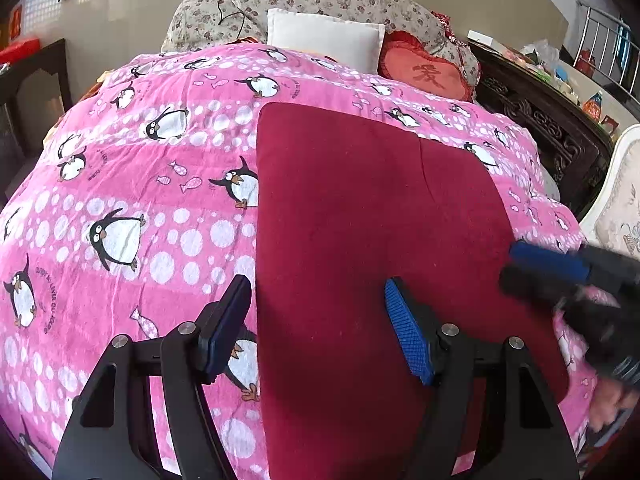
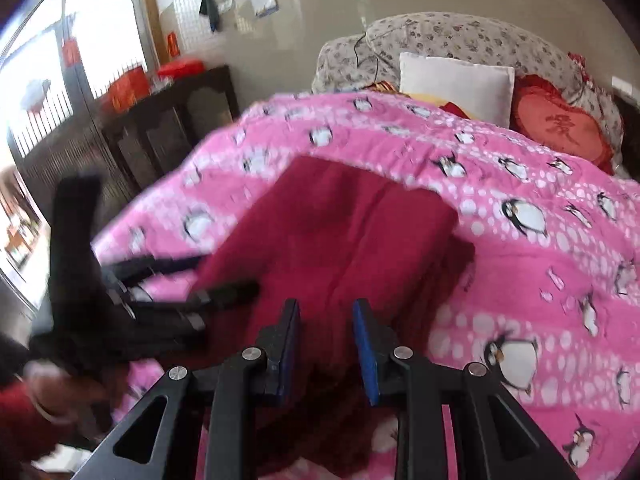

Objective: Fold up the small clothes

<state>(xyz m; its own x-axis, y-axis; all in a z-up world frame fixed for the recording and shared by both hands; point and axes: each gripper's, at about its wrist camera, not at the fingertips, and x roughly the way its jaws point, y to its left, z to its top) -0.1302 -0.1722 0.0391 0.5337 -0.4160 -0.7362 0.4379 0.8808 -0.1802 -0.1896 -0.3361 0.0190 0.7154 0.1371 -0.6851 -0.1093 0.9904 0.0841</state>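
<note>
Dark red folded fleece cloth (image 1: 360, 240) lying flat on pink penguin-print bedspread (image 1: 140, 200), white square pillow (image 1: 324, 40) and red heart cushion (image 1: 430, 70) at far end. Left gripper (image 1: 318, 330) hovering over cloth's near left edge, jaws wide apart, empty. Right gripper (image 2: 326, 350) above cloth's near right side, jaws apart, holding nothing.

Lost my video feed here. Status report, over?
Left gripper open, empty, over the dark red fleece garment. Right gripper open, empty. Garment flat on pink penguin-print blanket. Nothing in the way.
</note>
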